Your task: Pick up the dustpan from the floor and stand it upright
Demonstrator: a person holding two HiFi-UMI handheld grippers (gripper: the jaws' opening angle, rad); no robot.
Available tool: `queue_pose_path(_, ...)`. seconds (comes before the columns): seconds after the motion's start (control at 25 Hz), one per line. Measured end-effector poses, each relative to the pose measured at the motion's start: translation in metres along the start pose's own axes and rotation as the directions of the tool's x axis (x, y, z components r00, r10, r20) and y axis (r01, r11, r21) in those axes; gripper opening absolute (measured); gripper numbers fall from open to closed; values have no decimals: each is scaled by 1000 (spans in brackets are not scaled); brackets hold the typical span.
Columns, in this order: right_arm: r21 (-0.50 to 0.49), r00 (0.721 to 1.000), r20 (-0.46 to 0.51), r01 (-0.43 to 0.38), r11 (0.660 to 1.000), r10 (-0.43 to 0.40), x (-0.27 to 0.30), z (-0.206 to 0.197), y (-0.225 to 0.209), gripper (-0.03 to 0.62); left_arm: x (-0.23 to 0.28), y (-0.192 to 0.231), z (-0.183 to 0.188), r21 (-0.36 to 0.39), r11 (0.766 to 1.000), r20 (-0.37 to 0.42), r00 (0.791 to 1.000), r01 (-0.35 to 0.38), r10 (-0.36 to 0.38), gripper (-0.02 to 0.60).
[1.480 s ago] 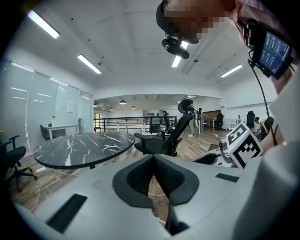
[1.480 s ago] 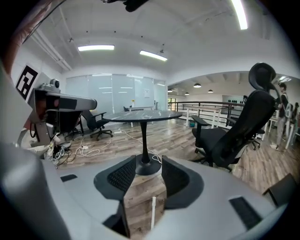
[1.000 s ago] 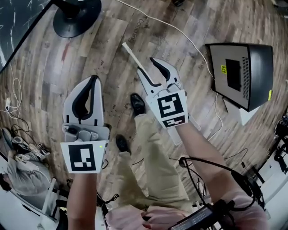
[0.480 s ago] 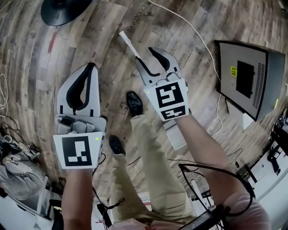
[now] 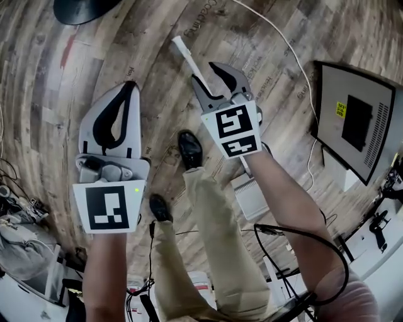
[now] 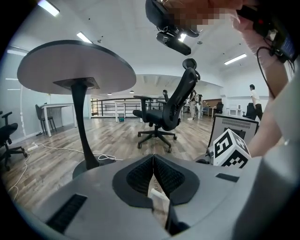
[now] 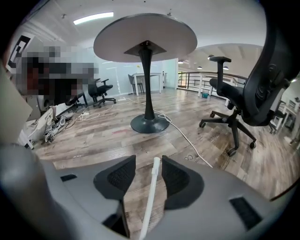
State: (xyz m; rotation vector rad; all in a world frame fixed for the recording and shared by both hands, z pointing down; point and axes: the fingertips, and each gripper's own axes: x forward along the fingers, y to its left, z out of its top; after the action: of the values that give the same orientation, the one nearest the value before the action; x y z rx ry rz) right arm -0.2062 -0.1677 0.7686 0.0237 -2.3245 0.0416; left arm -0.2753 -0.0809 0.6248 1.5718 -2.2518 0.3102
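The dustpan's thin white handle (image 5: 184, 55) runs forward between the jaws of my right gripper (image 5: 205, 73), and its tip reaches past the fingertips. In the right gripper view the handle (image 7: 151, 192) sits mid-gap in that gripper (image 7: 149, 162), with floor visible on both sides, so the jaws stand apart. The grey ribbed pan (image 5: 252, 198) shows beneath my right forearm. My left gripper (image 5: 130, 85) hovers to the left over bare floor. Its fingers meet at the tips (image 6: 153, 157) and hold nothing.
Wooden plank floor. A black round table base (image 5: 82, 7) lies at the top left, and a white cable (image 5: 283, 38) trails to a grey computer case (image 5: 359, 119) on the right. The person's shoes (image 5: 190, 149) stand between the grippers. An office chair (image 6: 164, 117) stands ahead.
The right gripper and the handle have moved together a little forward, away from the shoes. The table base has slid toward the top edge of the view. The left gripper has barely shifted.
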Motion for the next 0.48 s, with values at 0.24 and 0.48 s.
queue_pose_path(0.24, -1, 999, -31, -10, 1000, 10, 30, -21, 2, 175, 14, 2, -24, -9, 1000, -8, 1000, -5, 5, 14)
queue_pose_path(0.48, 24, 995, -96, -8, 1000, 11, 54, -46, -5, 175, 25, 6, -31, -28, 999, -9, 1000, -17, 17, 14)
